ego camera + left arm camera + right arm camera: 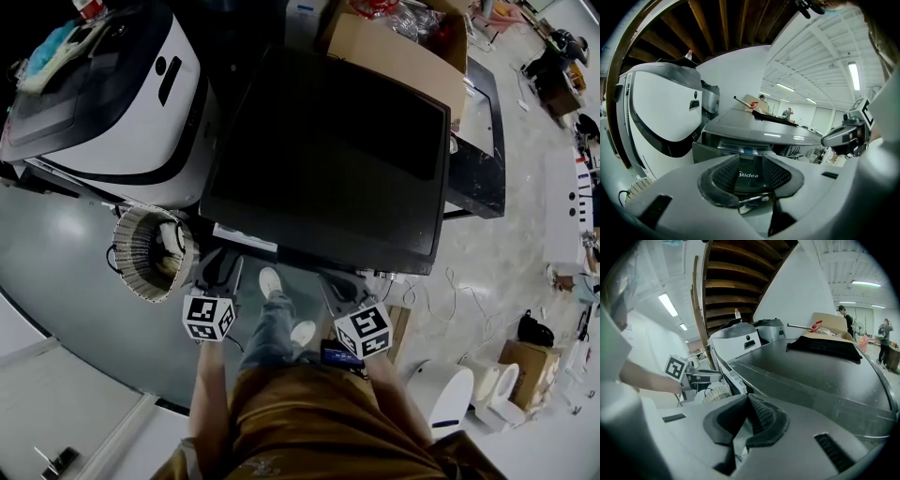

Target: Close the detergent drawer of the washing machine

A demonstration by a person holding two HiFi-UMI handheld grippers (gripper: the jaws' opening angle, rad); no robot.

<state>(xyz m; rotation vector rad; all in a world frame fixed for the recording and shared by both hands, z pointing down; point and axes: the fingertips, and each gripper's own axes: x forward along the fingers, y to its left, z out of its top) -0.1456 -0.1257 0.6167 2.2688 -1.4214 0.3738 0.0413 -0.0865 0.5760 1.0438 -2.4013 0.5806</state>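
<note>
The dark grey washing machine (328, 159) fills the middle of the head view. Its detergent drawer (244, 237) juts out from the front left corner. In the left gripper view the drawer (712, 152) stands pulled out, with blue parts showing inside and a Midea logo on the front below it. My left gripper (220, 274) is open just before that front, and the logo shows between its pads (717, 177). My right gripper (337, 289) hangs in front of the machine, right of the drawer. In its own view the right gripper (746, 420) is shut on nothing.
A white washing machine (103, 103) stands to the left, with a ribbed round basket (150, 253) on the floor before it. A cardboard box (403, 52) lies on the dark machine's back. Cables (450, 286) and a white bin (445, 394) are at the right.
</note>
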